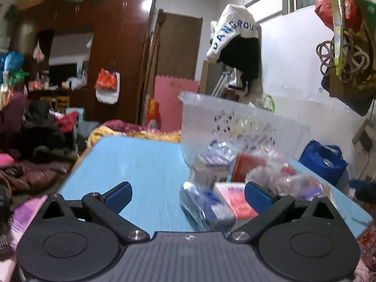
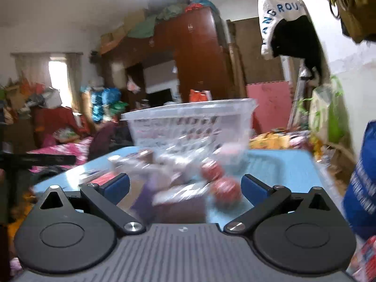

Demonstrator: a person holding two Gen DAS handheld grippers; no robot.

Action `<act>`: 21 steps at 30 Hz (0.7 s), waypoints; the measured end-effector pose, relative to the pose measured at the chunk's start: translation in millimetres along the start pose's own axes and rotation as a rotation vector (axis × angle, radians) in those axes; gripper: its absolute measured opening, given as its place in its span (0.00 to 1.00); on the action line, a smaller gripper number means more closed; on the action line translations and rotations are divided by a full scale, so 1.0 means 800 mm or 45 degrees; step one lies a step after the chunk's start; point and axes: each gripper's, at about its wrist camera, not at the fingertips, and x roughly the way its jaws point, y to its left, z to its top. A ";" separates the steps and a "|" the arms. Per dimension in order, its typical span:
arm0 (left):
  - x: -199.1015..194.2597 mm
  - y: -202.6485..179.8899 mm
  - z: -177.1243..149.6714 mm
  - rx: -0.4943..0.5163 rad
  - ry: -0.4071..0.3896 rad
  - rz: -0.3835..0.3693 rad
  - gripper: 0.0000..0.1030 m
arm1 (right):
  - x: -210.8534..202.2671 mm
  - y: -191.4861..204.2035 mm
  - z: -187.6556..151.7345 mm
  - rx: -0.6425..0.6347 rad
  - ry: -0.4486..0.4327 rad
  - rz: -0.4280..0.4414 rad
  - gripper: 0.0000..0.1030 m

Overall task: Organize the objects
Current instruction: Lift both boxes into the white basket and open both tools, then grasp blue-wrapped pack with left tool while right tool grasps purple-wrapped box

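Observation:
A clear plastic basket (image 1: pixel 235 119) stands on a light blue table (image 1: pixel 141 164); it also shows in the right wrist view (image 2: pixel 188 122). Before it lie several small packets and boxes, blurred: a blue-white packet (image 1: pixel 206 204), a pink box (image 1: pixel 237 199), a red box (image 1: pixel 249 166). The right wrist view shows two red round items (image 2: pixel 225 189), (image 2: pixel 210 169) and a dark purple box (image 2: pixel 178 204). My left gripper (image 1: pixel 188 195) is open and empty above the table's near edge. My right gripper (image 2: pixel 185 188) is open and empty over the pile.
A blue bag (image 1: pixel 324 162) sits right of the table, also close in the right wrist view (image 2: pixel 362 183). Clothes and bedding (image 1: pixel 35 145) pile up at left. A brown wardrobe (image 1: pixel 112 47) and a pink mat (image 1: pixel 174 103) stand behind. Bags (image 1: pixel 347 47) hang on the right wall.

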 end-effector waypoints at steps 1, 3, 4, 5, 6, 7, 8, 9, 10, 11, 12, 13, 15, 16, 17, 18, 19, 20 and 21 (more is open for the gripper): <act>0.004 -0.002 0.000 0.008 0.007 -0.009 0.97 | -0.001 0.006 0.000 -0.013 0.014 0.042 1.00; 0.009 -0.008 -0.001 0.027 0.011 -0.001 0.97 | 0.007 0.029 -0.004 -0.097 0.065 0.088 1.00; 0.009 -0.012 -0.003 0.048 0.012 -0.001 0.97 | 0.013 0.041 -0.008 -0.127 0.081 0.089 1.00; 0.008 -0.016 -0.006 0.071 0.016 0.000 0.97 | 0.022 0.047 -0.009 -0.138 0.096 0.100 1.00; 0.008 -0.019 -0.009 0.092 0.020 0.002 0.97 | 0.030 0.050 -0.011 -0.129 0.110 0.115 1.00; 0.007 -0.022 -0.011 0.109 0.022 0.005 0.97 | 0.039 0.051 -0.012 -0.113 0.133 0.136 0.98; 0.007 -0.024 -0.012 0.120 0.020 0.010 0.97 | 0.047 0.049 -0.011 -0.102 0.148 0.142 0.97; 0.006 -0.025 -0.013 0.126 0.014 0.016 0.97 | 0.054 0.050 -0.011 -0.096 0.155 0.134 0.93; 0.006 -0.028 -0.015 0.133 0.010 0.022 0.97 | 0.059 0.052 -0.011 -0.092 0.158 0.122 0.91; 0.008 -0.029 -0.016 0.140 0.013 0.026 0.97 | 0.064 0.054 -0.011 -0.091 0.163 0.119 0.90; 0.010 -0.032 -0.017 0.149 0.022 0.026 0.97 | 0.069 0.057 -0.013 -0.096 0.176 0.118 0.84; 0.012 -0.034 -0.019 0.162 0.033 0.023 0.97 | 0.072 0.059 -0.013 -0.109 0.179 0.097 0.73; 0.017 -0.038 -0.024 0.193 0.048 0.019 0.97 | 0.064 0.062 -0.018 -0.129 0.166 0.068 0.74; 0.018 -0.040 -0.027 0.206 0.053 0.021 0.97 | 0.059 0.061 -0.016 -0.135 0.159 0.061 0.73; 0.019 -0.041 -0.029 0.215 0.057 0.022 0.96 | 0.051 0.058 -0.017 -0.138 0.151 0.063 0.73; 0.020 -0.043 -0.030 0.218 0.059 0.025 0.95 | 0.046 0.055 -0.015 -0.134 0.140 0.065 0.73; 0.021 -0.044 -0.031 0.219 0.061 0.026 0.91 | 0.040 0.053 -0.015 -0.131 0.130 0.066 0.73; 0.022 -0.045 -0.031 0.220 0.066 0.026 0.88 | 0.033 0.049 -0.019 -0.132 0.121 0.065 0.73; 0.024 -0.046 -0.031 0.220 0.070 0.025 0.86 | 0.030 0.045 -0.018 -0.130 0.112 0.060 0.73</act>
